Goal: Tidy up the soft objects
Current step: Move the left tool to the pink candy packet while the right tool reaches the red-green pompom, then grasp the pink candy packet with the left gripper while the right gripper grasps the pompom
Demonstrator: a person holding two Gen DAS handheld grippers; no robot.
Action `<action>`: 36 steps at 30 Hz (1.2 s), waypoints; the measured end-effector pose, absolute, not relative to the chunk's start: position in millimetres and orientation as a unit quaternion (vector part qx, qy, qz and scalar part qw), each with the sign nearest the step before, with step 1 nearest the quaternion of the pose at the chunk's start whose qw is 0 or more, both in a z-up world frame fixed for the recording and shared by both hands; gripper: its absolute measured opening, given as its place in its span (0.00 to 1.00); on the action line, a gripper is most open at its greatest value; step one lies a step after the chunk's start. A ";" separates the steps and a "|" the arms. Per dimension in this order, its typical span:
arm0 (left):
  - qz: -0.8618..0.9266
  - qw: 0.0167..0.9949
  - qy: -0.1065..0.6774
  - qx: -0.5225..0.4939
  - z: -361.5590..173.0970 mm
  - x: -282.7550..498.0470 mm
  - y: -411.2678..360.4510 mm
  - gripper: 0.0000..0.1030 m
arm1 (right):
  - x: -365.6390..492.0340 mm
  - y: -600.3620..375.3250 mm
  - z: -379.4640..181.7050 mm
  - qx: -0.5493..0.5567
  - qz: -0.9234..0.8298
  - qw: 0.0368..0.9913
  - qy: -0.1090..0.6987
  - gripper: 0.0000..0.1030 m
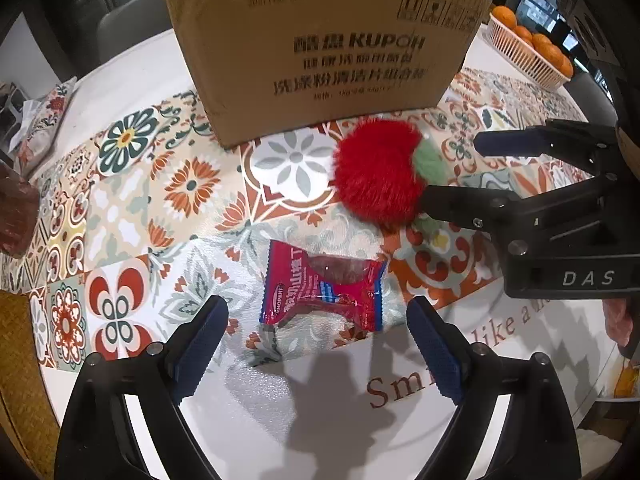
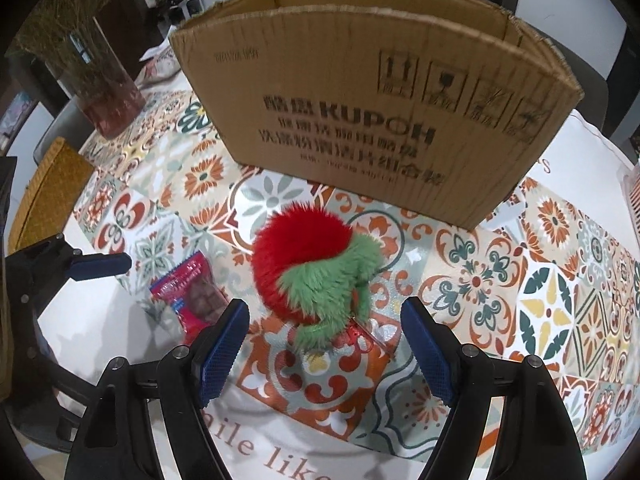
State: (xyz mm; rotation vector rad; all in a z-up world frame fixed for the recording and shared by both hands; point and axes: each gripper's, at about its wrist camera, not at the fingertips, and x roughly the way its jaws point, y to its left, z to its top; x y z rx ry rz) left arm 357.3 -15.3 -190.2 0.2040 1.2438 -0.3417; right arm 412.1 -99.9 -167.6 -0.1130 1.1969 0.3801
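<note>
**Operator:** I've got both tools angled steeply down over the counter [image 1: 132, 80]. The left gripper [image 1: 316, 344] has its fingers [image 1: 198, 344] apart with nothing between them, hovering just near of the red snack packet [image 1: 324, 286], which lies flat on the patterned cloth. The right gripper [image 2: 324, 352] is also spread and empty, with the red plush fruit [image 2: 298, 256] just far of its fingers [image 2: 222, 350], green leaves turned toward me.

**Colleague:** Where do they go?

**Operator:** My guess is the cardboard box [image 2: 360, 120] standing just beyond both, open at the top. The plush sits near its front wall, the packet a little nearer and to its left.

**Colleague:** How will they handle?

**Operator:** The plush looks very light and squashy, long fur all round, so I expect the fingers to sink in before they bite. I'd take it across the red body, not the leaves [image 2: 332, 280], which would probably flop or pull. There's something shiny and red under the leaves; I can't tell what it is.

**Colleague:** And the packet?

**Operator:** Glossy film, likely slippery and crinkly, with a lumpy filling. It lies flat, so I'd pinch across its short width at the bulging middle rather than a thin sealed edge, and squeeze gently.
</note>
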 end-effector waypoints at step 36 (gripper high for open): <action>-0.150 0.791 0.591 0.056 -229.5 375.0 -6.6 0.59 | 440.3 -74.1 -210.5 -0.053 0.181 0.802 0.567 0.44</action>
